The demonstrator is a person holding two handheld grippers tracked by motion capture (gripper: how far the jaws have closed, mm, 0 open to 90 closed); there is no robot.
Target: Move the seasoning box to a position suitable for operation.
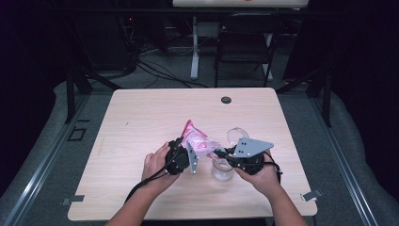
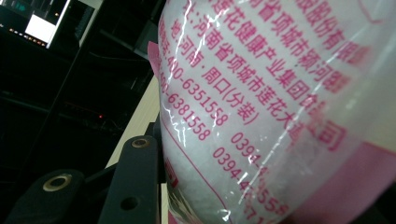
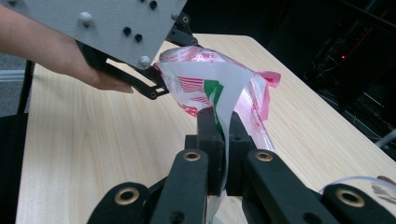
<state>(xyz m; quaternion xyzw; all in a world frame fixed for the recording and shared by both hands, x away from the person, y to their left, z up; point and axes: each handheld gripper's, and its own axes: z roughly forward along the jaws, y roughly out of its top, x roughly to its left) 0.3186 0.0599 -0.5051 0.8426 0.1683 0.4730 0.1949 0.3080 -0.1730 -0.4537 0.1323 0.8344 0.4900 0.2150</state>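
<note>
A pink and white plastic bag of white grains, printed with red text, hangs above the table between both grippers. My left gripper is shut on the bag's body. In the left gripper view the bag is very close, with one black finger against its side. My right gripper is shut on a flat white and green edge of the bag. In the high view this gripper sits just above a clear glass jar.
A second clear glass piece lies behind the right gripper. A dark grommet sits near the table's far edge. Beyond the table stand a folding chair and a white post. Light wood shows at the table's left and far parts.
</note>
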